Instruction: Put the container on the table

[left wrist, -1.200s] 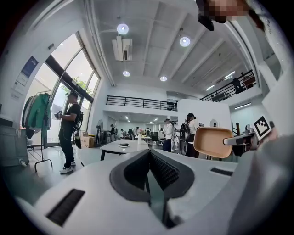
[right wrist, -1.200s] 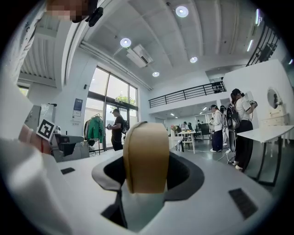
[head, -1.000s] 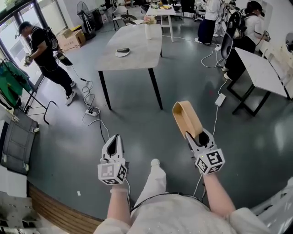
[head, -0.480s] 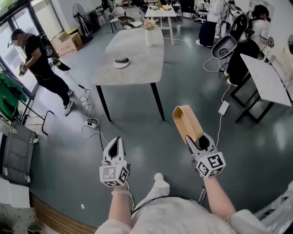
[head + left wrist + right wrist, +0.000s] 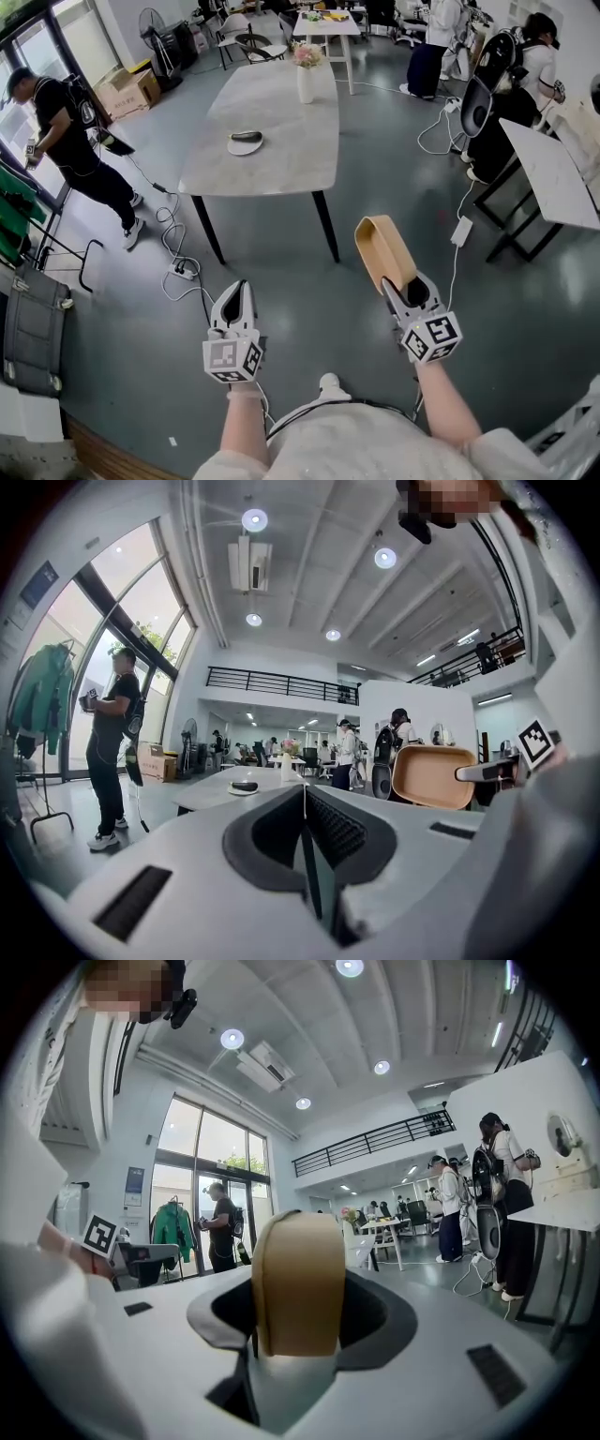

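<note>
- The right fingers are clamped on one end of the container. It juts forward and up on its edge, over bare floor and well short of the bench.
- The hold takes only one short end, so I judge that a jolt could make the container pivot in the pads or slide out and drop.
- The left fingers are pressed together with nothing between them, so they give the container no backup.
- Cables trail across the floor near the bench's left front leg and could catch a foot on that side.
- A dish and a vase stand on the bench. The vase is tall and narrow, and a swinging container could knock it over. The bare near end looks the safer spot.
- Set down on its edge, the container would likely tip over with a clatter, so it needs turning flat first.
- The container is tan and matte, perhaps wood or moulded fibre. It is a shallow oblong tray with rounded corners and a raised rim. The smooth skin probably gives the pads little bite.
- The bench has a pale, stone-like top with rounded corners, hard and smooth, on thin dark legs.
- The dish is small and white with a dark lump on it. The vase is white and holds pale flowers.
- The floor is glossy grey.
</note>
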The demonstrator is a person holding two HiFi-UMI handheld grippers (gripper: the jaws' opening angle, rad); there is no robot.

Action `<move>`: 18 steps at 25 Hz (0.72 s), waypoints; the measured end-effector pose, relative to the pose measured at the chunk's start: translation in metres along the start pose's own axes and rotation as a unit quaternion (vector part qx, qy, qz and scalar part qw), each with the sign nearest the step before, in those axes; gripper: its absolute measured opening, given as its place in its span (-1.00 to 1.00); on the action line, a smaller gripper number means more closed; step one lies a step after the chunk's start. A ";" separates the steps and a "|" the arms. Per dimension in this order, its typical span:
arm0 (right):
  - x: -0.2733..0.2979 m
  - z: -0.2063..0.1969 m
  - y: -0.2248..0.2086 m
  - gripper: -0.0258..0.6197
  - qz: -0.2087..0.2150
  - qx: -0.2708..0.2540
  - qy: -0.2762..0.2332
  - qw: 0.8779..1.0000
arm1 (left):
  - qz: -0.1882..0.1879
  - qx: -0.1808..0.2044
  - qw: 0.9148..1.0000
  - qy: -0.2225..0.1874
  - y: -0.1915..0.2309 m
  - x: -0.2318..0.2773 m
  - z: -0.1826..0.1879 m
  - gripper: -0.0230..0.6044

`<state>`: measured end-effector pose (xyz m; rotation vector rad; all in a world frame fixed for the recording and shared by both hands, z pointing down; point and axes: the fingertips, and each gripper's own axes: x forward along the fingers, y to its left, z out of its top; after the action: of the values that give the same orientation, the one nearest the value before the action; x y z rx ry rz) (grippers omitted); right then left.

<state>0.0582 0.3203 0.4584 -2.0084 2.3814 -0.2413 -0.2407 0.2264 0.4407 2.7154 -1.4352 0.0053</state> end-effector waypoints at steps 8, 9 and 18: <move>0.040 -0.006 -0.001 -0.23 0.002 0.003 0.009 1.000 | -0.003 -0.003 1.000 0.008 0.024 0.030 -0.009 -0.92; 0.042 -0.007 -0.003 -0.23 0.001 0.005 0.011 1.000 | -0.003 -0.005 1.000 0.010 0.025 0.032 -0.012 -0.92; 0.084 -0.002 -0.031 -0.23 0.011 0.004 0.014 1.000 | -0.003 -0.013 1.000 0.014 0.028 0.077 -0.017 -0.91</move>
<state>0.0735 0.2335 0.4712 -1.9866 2.4140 -0.2782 -0.2198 0.1478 0.4623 2.6877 -1.4092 0.0224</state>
